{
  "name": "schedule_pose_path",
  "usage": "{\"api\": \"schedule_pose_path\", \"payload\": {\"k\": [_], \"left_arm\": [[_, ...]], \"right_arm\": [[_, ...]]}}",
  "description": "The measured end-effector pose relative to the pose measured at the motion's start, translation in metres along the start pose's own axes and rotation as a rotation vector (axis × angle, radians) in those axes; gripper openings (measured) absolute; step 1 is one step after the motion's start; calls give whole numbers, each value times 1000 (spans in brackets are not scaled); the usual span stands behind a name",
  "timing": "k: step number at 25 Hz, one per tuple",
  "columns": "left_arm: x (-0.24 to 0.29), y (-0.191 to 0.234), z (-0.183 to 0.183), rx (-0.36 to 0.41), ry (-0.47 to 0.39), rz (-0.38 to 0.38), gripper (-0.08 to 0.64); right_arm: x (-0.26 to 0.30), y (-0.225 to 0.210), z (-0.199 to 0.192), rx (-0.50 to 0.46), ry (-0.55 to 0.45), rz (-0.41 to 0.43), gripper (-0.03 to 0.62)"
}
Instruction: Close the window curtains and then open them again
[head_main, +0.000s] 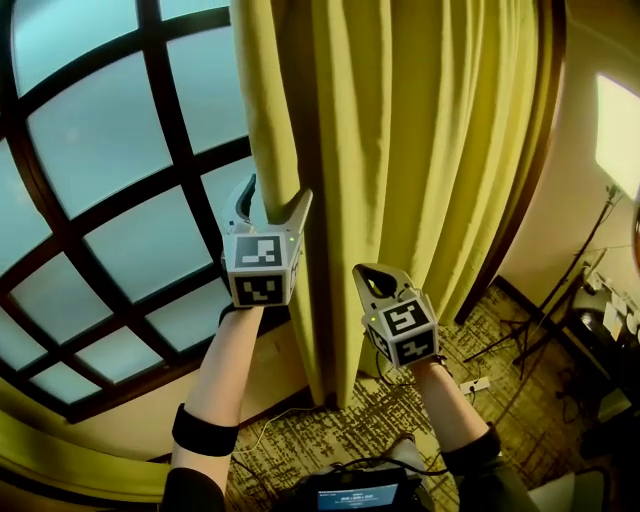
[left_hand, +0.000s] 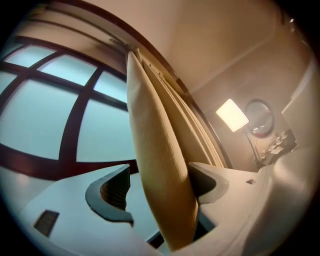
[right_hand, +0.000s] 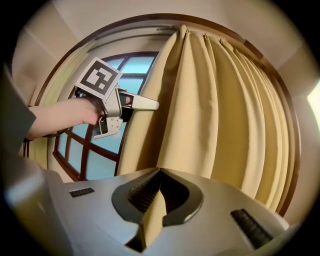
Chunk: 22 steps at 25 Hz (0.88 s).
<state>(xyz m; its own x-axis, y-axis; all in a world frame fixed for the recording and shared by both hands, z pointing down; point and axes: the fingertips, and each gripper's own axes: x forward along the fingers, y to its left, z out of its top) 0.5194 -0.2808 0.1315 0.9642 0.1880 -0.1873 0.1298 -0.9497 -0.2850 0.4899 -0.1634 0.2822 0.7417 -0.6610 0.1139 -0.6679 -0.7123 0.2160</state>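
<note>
Room: arched window (head_main: 100, 150) with dark bars, glass uncovered; patterned carpet (head_main: 330, 435) below; a light (head_main: 618, 135) on the right wall.

Item 1, curtain (head_main: 400, 150): yellow, hanging in deep folds, gathered to the right of the window. Its leading edge falls just beside the glass. We see none of it drawn across the panes.

Item 2, left gripper (head_main: 272, 200): held high at the leading edge, fingers (left_hand: 112, 192) released and spread wide. The edge runs between them, lying against one finger and clear of the other. Nothing is clamped.

Item 3, right gripper (head_main: 378, 283): lower and further right, fingers (right_hand: 139, 192) clenched on a fold of the curtain, with the fabric pinched thin between them.

Step in hand: we judge this a hold being set at the gathered side, with the curtain fully open. Whether it starts the closing or rounds off the reopening, we cannot tell.

Next move, if closing: we would want the left fingers shut on the edge. Both hands would then carry it level across the window toward the left, pulling sideways rather than down so the top runs freely.

Also noted: a small screen (head_main: 355, 496) at the bottom edge of the head view, well apart from the curtain.
</note>
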Motion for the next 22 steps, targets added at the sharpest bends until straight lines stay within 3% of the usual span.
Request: {"api": "schedule_pose_path", "payload": {"k": [5, 7, 11, 12, 19, 22], "left_arm": [[24, -23, 18, 160, 3, -68, 360], [31, -30, 11, 209, 7, -73, 297], [49, -38, 12, 263, -10, -82, 53], [55, -41, 14, 267, -12, -99, 24], [91, -94, 29, 434, -16, -219, 8], [115, -115, 28, 468, -4, -253, 8]], "right_arm": [[21, -36, 42, -41, -92, -46, 15], [30, -50, 46, -51, -96, -67, 15], [38, -77, 52, -51, -112, -78, 15], [39, -85, 52, -50, -114, -81, 15], [36, -122, 70, -62, -147, -91, 15], [33, -140, 75, -71, -155, -111, 15]]}}
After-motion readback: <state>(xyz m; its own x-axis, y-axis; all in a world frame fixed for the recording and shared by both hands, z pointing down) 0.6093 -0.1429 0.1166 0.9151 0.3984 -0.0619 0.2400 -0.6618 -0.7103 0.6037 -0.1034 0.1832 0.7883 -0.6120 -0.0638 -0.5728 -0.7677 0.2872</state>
